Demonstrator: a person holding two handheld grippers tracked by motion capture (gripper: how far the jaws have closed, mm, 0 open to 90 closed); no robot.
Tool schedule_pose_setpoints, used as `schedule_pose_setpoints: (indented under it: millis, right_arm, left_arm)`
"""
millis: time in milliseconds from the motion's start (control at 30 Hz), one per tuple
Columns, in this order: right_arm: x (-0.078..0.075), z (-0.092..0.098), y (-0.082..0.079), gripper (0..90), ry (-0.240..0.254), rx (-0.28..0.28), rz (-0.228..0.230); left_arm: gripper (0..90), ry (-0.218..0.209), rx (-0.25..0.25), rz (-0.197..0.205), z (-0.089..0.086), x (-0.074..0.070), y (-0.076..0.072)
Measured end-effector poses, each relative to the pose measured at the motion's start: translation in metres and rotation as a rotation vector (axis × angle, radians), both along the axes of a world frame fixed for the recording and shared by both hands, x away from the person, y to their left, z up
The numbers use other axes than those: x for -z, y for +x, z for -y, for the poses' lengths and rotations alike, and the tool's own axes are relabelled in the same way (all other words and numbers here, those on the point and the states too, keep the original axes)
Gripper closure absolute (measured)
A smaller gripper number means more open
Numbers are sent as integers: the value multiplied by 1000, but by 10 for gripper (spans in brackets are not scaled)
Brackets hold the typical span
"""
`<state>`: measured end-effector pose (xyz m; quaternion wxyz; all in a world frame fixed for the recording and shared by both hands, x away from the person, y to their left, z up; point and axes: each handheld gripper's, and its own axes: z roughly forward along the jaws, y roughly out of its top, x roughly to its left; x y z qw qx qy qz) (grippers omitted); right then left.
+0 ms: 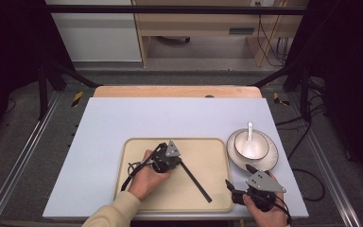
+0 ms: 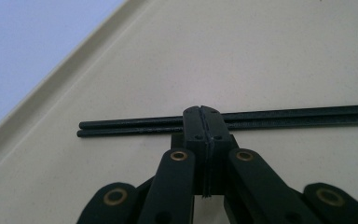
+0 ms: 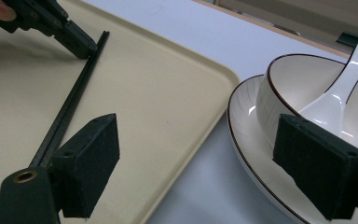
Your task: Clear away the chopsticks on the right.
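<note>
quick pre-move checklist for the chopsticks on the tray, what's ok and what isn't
1. Left gripper jaws shut: ok.
2. Left gripper tips down at the black chopsticks: ok; whether they touch them: cannot tell.
3. Chopsticks lying side by side, flat on the beige tray: ok.
4. Right gripper open with nothing between its jaws: ok.
5. Spoon resting in the bowl on the plate, right of the tray: ok.
</note>
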<state>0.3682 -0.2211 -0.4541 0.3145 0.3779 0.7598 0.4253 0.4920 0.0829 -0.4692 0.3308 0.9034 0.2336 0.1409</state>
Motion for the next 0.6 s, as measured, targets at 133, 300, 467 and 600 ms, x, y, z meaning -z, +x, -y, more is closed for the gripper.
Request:
schedule_pose_setpoints:
  millis: [133, 300, 467, 600]
  right_arm:
    - [1, -1, 2, 145, 12, -3, -8]
    - [3, -3, 8, 143, 60, 7, -13]
    - [3, 0, 6, 143, 61, 12, -23]
    - [4, 0, 7, 144, 65, 15, -24]
  left_arm:
    - [900, -12, 20, 0, 2, 1, 5]
    - [900, -4, 34, -7, 7, 0, 10]
    - [900, 3, 53, -7, 14, 0, 13]
    - [900, 4, 75, -26, 19, -2, 18]
